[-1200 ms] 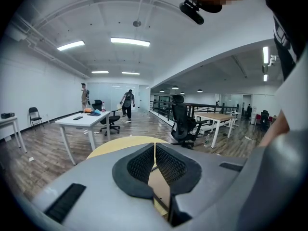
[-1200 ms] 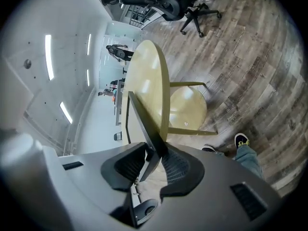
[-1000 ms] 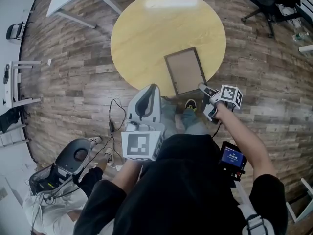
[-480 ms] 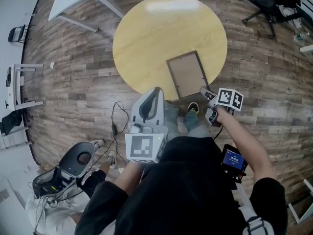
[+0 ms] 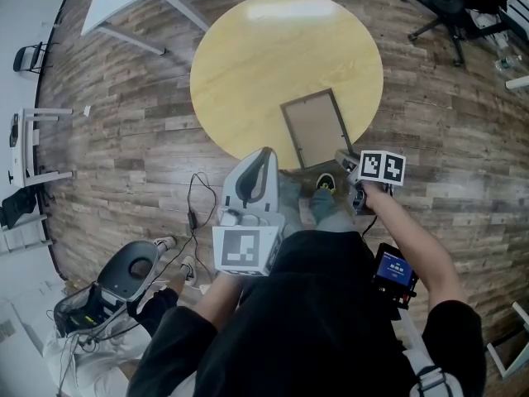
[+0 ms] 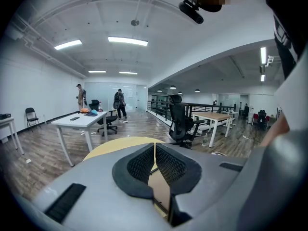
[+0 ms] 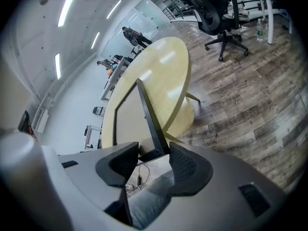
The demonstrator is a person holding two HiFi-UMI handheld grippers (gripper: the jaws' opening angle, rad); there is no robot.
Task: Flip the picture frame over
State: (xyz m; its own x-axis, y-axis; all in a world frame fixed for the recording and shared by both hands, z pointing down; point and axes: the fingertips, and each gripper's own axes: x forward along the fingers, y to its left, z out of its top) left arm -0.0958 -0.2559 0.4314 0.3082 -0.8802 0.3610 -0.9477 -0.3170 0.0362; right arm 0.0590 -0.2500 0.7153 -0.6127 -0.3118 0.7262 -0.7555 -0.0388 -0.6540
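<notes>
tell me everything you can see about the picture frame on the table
The picture frame is a rectangle with a thin dark border around a plain brown panel. It lies flat on the round yellow table, close to the near edge. Its near right corner sits between the jaws of the right gripper, which have just been opening and do not press on it.

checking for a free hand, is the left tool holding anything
No, the left tool has its jaws pressed together with nothing between them.
</notes>
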